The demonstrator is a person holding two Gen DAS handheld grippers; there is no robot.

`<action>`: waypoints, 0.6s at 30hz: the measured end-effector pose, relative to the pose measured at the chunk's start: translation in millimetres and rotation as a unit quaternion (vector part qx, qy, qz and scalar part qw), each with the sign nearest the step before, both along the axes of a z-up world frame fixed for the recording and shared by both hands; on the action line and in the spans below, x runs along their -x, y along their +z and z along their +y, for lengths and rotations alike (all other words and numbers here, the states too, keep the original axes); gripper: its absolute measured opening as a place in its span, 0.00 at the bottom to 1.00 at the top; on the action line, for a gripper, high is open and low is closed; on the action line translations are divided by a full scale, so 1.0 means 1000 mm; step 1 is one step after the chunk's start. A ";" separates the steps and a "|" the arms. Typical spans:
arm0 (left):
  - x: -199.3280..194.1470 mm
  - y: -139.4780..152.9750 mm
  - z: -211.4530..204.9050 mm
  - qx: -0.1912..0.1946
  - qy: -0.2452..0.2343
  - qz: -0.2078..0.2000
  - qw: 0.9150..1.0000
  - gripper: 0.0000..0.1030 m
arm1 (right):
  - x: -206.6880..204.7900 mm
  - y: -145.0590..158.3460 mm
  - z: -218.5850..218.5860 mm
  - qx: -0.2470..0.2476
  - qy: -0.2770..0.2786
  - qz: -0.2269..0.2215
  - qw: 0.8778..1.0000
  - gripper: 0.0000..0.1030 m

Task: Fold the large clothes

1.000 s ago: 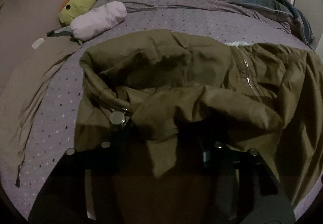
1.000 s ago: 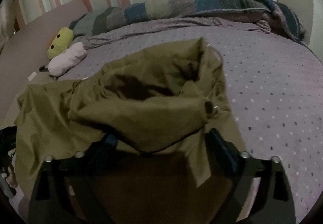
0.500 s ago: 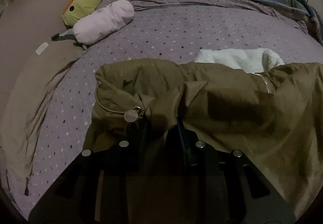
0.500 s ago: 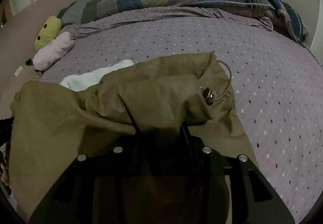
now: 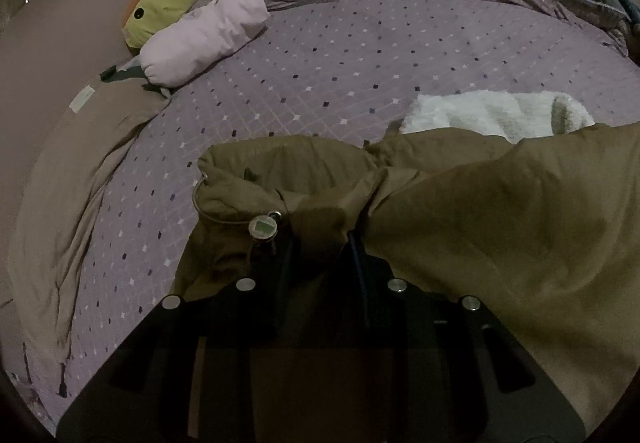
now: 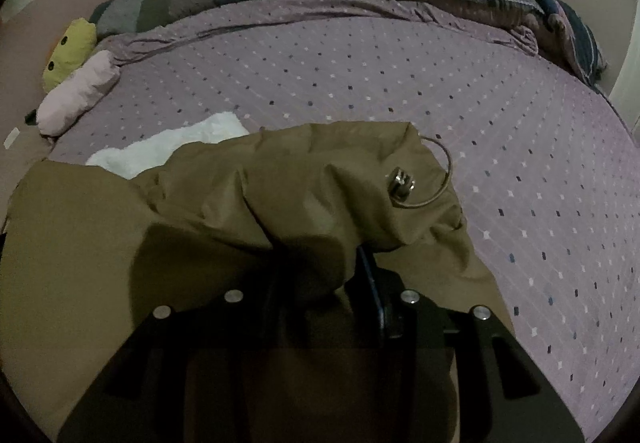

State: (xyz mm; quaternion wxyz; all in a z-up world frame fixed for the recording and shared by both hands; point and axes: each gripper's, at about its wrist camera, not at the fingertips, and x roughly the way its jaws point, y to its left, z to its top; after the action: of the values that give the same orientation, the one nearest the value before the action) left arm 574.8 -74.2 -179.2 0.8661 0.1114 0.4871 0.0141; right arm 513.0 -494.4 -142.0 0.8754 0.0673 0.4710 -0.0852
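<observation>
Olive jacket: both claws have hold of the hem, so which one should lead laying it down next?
Probably right. The right claw grips the olive jacket with open bedspread beyond it. The left claw grips too, but the white fleece lining lies bunched ahead on its side.

Left gripper (image 5: 320, 243): a flat black mounting plate, widening toward the camera, carrying four round silver screw heads set in a shallow arc. Two dark, narrow fingers (image 5: 356, 255) project forward from it (their tips are covered by cloth). Right gripper (image 6: 324, 271): the same black plate and four silver screws; the one visible finger (image 6: 370, 275) shows a dark blue edge. Rectangular slots cut both plates near their outer corners.
</observation>
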 end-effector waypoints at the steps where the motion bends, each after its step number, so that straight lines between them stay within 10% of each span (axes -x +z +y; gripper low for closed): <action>1: -0.002 -0.001 0.000 -0.001 0.001 0.002 1.000 0.25 | -0.002 -0.001 -0.001 0.000 -0.001 0.003 1.000 0.36; 11: -0.017 -0.013 0.003 -0.005 0.009 0.037 0.999 0.28 | -0.014 -0.006 -0.012 -0.013 -0.010 0.038 0.999 0.39; 18: 0.026 0.031 0.010 0.015 -0.010 -0.034 0.999 0.45 | 0.030 0.031 -0.019 -0.071 0.002 -0.091 0.993 0.72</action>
State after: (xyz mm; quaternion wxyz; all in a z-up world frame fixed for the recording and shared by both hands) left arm 548.6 -63.9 -147.8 0.8839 0.1030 0.4563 0.0018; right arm 483.0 -513.9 -110.5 0.9077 0.1359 0.3946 -0.0436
